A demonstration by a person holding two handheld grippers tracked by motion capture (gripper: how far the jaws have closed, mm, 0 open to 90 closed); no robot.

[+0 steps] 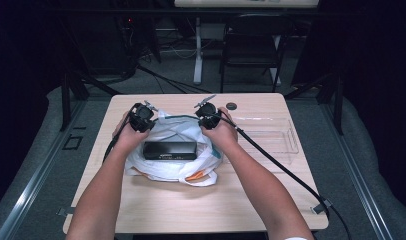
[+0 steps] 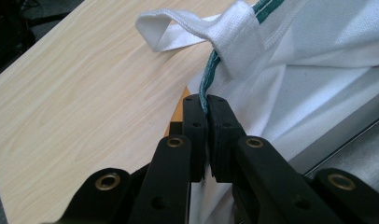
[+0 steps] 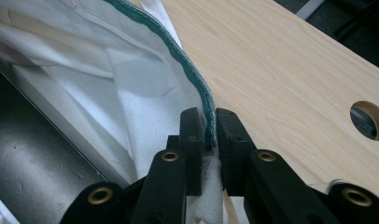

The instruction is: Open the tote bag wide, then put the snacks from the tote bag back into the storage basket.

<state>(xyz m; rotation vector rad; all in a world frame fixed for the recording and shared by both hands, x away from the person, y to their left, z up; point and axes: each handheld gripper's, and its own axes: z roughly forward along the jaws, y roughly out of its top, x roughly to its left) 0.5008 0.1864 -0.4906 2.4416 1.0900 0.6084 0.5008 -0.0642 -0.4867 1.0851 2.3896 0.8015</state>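
High view gave me a white bag lying mid-table, its mouth open, a black box resting inside it. I had the left gripper clamped on the bag's green-trimmed rim, and the right gripper pinched onto that rim further along. The fabric looked thin, woven and crumpled, with a white strap loop.
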